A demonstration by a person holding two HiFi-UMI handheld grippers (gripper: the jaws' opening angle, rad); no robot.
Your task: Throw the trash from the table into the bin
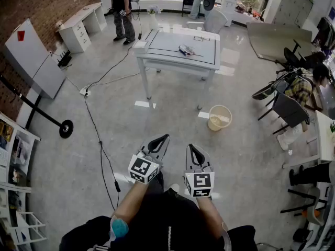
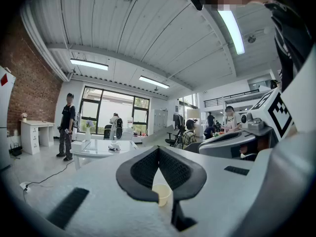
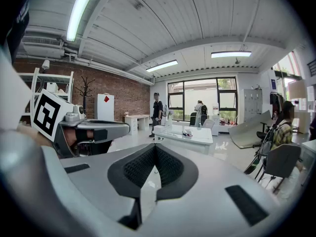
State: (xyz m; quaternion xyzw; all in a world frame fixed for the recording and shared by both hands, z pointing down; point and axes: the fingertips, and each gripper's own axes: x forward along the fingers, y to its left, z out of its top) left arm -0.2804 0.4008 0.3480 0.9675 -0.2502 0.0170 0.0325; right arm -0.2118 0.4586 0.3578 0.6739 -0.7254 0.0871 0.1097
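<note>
**A:** Status?

**B:** Your left gripper [image 1: 165, 136] and right gripper [image 1: 191, 147] both have their jaws together with nothing between them. The trash [image 1: 186, 50] lies on the table [image 1: 157, 43], right of its middle. The bin [image 1: 220, 117] stands on the floor just off the table's near right leg. You're well short of the table.

**A:** Risks?

**B:** If you arrive with the jaws unopened, you'll likely shove the trash off the table. The cable [image 1: 96, 129] on the floor left of the table runs toward you, so it's a trip hazard.

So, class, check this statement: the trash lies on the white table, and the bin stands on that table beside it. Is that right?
Not quite. The trash does lie on the white table, but the bin stands on the floor near the table's front right leg. The head view shows this.
</note>
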